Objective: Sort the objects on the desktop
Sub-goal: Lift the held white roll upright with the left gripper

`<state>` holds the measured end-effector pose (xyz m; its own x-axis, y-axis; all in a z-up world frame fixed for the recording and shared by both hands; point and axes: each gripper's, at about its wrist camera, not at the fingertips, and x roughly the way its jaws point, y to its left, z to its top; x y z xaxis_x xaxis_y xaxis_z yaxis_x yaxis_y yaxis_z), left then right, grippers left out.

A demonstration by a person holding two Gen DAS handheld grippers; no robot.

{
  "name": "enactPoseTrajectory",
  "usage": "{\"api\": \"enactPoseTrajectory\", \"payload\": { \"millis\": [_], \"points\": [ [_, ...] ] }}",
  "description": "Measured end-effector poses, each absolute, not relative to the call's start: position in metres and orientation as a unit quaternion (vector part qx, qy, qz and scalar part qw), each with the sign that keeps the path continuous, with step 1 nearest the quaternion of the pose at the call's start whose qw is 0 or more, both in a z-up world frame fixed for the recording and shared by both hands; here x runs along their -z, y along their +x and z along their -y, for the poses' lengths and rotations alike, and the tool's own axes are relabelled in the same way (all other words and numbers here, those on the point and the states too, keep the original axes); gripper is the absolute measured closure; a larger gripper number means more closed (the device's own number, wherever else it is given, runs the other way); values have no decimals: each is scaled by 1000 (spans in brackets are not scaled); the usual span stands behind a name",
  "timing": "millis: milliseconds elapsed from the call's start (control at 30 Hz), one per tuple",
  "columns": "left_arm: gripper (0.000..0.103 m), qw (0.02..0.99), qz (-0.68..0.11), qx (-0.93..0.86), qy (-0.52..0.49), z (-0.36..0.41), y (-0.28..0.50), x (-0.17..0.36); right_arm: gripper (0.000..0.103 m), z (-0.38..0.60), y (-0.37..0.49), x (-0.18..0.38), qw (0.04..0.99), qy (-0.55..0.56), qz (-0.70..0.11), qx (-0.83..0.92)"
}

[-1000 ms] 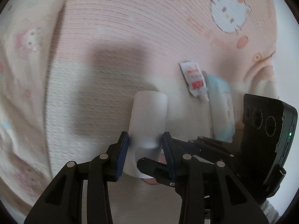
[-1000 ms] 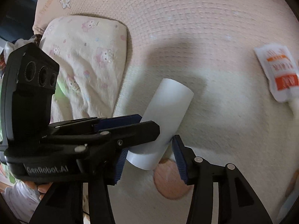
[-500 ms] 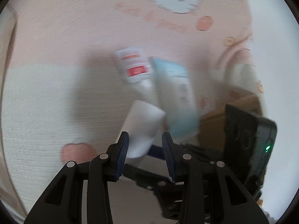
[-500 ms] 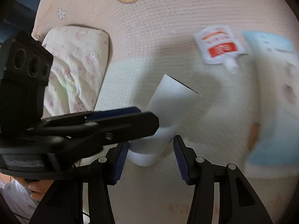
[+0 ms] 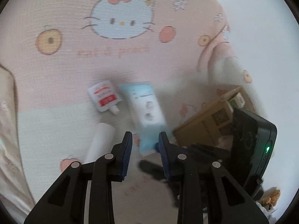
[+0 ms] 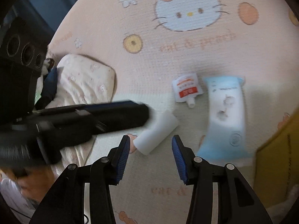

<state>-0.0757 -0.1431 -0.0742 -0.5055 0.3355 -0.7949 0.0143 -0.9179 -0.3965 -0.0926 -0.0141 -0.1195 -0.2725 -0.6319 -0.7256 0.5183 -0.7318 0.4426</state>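
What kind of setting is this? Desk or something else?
Probably a bed or soft mat at home, not a desk: a pink cartoon-cat printed blanket, a small patterned pillow, and toiletries like a blue wet-wipes pack lying on it.

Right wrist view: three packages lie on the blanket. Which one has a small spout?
The small white pouch with the red-and-orange label; its spout points toward the camera. The plain white roll and the long blue pack have none.
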Motion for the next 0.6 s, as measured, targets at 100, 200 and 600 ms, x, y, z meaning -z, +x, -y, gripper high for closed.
{"api": "enactPoseTrajectory", "payload": {
  "millis": [100, 200, 600],
  "points": [
    [71, 78, 175, -849, -493, 154, -74, 85, 59, 14, -97, 131, 365, 500, 84, 781],
    [69, 66, 191, -831, -518, 168, -80, 109, 59, 17, -102, 143, 357, 516, 94, 773],
    [60, 71, 254, -780, -568, 199, -100, 181, 59, 68, -125, 188, 341, 576, 70, 740]
  ]
}}
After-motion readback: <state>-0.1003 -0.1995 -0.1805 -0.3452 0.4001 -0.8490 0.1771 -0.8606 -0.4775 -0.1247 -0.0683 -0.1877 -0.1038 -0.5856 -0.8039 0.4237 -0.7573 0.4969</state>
